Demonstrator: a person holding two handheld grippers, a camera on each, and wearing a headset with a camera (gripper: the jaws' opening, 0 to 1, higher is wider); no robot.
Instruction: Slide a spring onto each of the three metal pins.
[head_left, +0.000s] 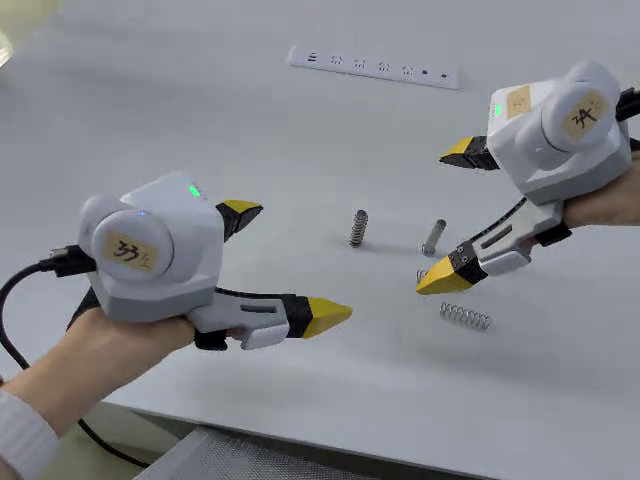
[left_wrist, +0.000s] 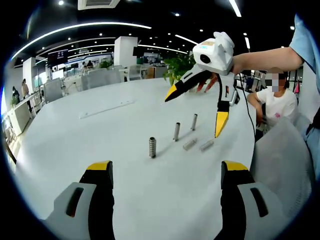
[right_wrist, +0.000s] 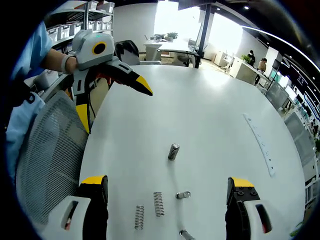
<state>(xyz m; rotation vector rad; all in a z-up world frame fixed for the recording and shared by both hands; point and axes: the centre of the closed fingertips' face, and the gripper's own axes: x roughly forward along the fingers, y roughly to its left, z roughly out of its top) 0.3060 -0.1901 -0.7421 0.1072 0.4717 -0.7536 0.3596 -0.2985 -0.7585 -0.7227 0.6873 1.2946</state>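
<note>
- I work at a wide white table (head_left: 200, 100), its top matt and plain.
- A white power strip (head_left: 373, 67) lies flat on it, near the top centre of the head view.
- A grey mesh chair (right_wrist: 50, 150) stands against the table's edge, at the left of the right gripper view.
- Overhead, long light strips (left_wrist: 100, 24) curve across a dark ceiling, with an air vent (left_wrist: 98, 4) at the top of the left gripper view.
- A white pillar (left_wrist: 125, 50) and green plants (left_wrist: 182, 65) stand beyond the table's far edge.
- Bright windows (right_wrist: 172, 17) glow at the top centre of the right gripper view, with a dark column (right_wrist: 204, 30) just beside them.
- Shelving (right_wrist: 85, 12) sits at that view's upper left and office desks (right_wrist: 240, 70) at its upper right.
</note>
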